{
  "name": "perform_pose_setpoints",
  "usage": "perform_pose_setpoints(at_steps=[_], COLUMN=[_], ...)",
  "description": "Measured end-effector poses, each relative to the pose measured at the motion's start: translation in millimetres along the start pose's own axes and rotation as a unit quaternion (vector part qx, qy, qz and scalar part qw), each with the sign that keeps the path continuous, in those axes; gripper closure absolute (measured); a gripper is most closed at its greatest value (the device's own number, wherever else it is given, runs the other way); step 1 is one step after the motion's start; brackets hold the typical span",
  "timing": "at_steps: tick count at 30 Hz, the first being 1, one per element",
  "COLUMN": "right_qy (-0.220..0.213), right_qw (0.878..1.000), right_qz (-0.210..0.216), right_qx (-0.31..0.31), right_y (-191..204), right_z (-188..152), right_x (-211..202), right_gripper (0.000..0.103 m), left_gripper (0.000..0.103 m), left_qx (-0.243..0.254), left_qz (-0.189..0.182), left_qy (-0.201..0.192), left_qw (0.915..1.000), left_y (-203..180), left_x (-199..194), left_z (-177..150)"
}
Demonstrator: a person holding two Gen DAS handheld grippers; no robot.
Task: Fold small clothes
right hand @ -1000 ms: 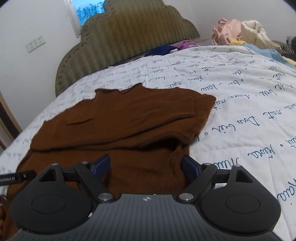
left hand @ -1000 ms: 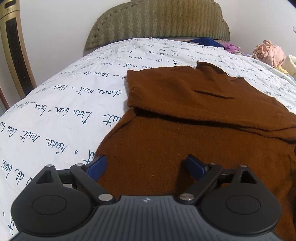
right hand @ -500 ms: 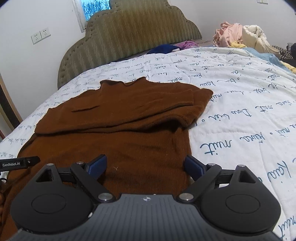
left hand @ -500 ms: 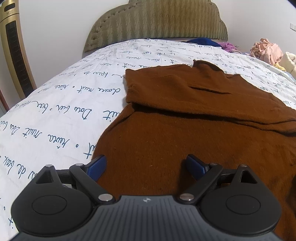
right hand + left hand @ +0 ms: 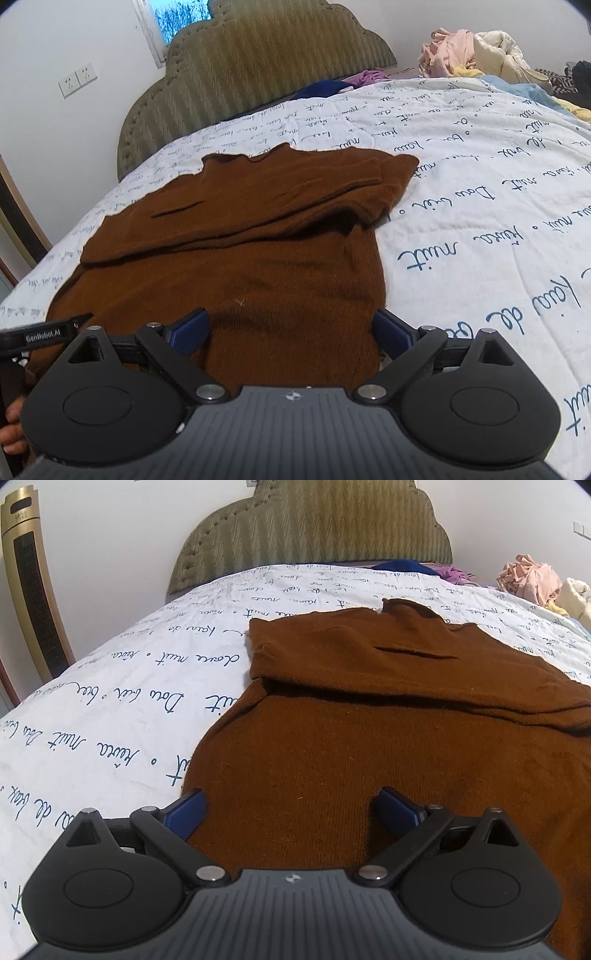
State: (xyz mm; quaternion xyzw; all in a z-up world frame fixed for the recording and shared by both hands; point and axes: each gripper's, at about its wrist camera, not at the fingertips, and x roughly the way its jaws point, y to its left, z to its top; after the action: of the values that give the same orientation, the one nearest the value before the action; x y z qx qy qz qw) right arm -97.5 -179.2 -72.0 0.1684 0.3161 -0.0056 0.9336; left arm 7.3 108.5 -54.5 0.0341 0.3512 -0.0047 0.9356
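Both claws have spread wider than a second ago, and both views now sit a little farther back from the headboard (image 5: 310, 535), so more of the near hem shows. One brown sweater (image 5: 388, 746) lies flat on the bed (image 5: 110, 701), its collar toward the headboard and its hem toward the near edge; the sleeves are already folded across the chest as a band. The left claw (image 5: 291, 812) is opening and nearly at full spread, hovering over the sweater's left hem corner, with cloth beneath it but nothing pinched. The right claw (image 5: 291, 330) is also opening, wide, over the right hem corner, its right finger (image 5: 391, 334) at the sweater's side edge; it holds nothing either. By my reading the sleeve step is done and the hem-to-collar fold is next: each claw needs to drop onto its corner, close on the hem, then lift and carry it toward the collar together so the fold stays square. The knit looks soft and thick, so a shallow bite could slip. Count: one sweater in work, two claws, one bed, one pile of unfolded clothes (image 5: 465, 48) at the bed's far right corner, and a blue item (image 5: 321, 88) and a purple item (image 5: 365, 78) by the headboard.
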Motion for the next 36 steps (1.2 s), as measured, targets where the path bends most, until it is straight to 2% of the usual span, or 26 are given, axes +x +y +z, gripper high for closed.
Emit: perform_pose_setpoints(at_steps=[13, 17, 22, 25, 28, 30, 32, 34, 36], right_qy=[0.003, 0.005, 0.009, 0.01, 0.012, 0.012, 0.011, 0.011, 0.011], right_qw=[1.0, 1.0, 1.0, 1.0, 0.999, 0.999, 0.999, 0.999, 0.999], right_qz=[0.012, 0.012, 0.009, 0.009, 0.009, 0.009, 0.009, 0.01, 0.01], right_qx=[-0.02, -0.022, -0.027, -0.028, -0.03, -0.03, -0.03, -0.03, -0.031], right_y=[1, -3, -6, -7, -7, -7, -6, -7, -6], right_z=[-6, -5, -5, -5, -4, -5, -4, -5, -6], right_x=[-5, -8, -9, -10, -10, -10, -10, -10, -9], right_gripper=[0.008, 0.008, 0.008, 0.008, 0.008, 0.008, 0.008, 0.008, 0.008], left_gripper=[0.001, 0.002, 0.002, 0.002, 0.002, 0.002, 0.002, 0.002, 0.002], left_qx=[-0.004, -0.034, -0.082, -0.133, -0.186, -0.211, -0.224, -0.207, -0.176], left_qz=[0.011, 0.015, 0.025, 0.011, 0.004, 0.027, 0.068, 0.117, 0.142], left_qy=[0.002, 0.003, -0.009, -0.011, -0.016, -0.032, -0.05, -0.058, -0.065], left_qw=[0.9999, 0.9993, 0.9962, 0.991, 0.9823, 0.9766, 0.9709, 0.9695, 0.9719], left_y=[1, 15, 52, 85, 121, 144, 164, 179, 185], left_x=[-4, -18, -44, -62, -82, -98, -114, -127, -134], left_z=[1, 3, 6, 10, 15, 18, 24, 32, 38])
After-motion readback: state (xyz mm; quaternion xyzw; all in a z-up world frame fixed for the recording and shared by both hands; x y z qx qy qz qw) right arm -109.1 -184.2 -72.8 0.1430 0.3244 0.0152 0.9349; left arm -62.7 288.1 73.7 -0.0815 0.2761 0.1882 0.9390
